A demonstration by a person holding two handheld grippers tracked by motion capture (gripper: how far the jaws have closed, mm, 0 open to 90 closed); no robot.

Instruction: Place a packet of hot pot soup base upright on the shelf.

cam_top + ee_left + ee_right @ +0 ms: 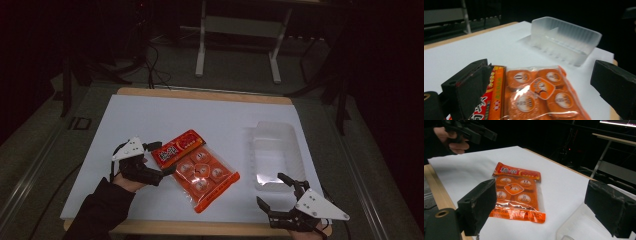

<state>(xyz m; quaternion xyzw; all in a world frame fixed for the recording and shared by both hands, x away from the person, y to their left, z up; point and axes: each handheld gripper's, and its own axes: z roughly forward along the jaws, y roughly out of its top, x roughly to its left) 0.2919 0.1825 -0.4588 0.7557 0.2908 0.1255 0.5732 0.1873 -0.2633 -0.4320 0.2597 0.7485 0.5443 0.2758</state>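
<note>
Red header band of the orange plastic snack packet [517, 173]: large pale characters, too blurred to read.
Round labels on the orange pieces inside the packet [525, 103]: small marks, illegible.
Orange badge at the packet's middle [542, 88]: a pale emblem, unreadable.
Packet's bottom strip [520, 214]: fine print, illegible.
Yellow side strip [498, 92]: tiny print, unreadable.

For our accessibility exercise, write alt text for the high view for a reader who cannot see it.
An orange snack packet lies flat on a white table, with the left gripper open at its red end. A clear plastic tray sits to the right, the open right gripper near it.
</note>
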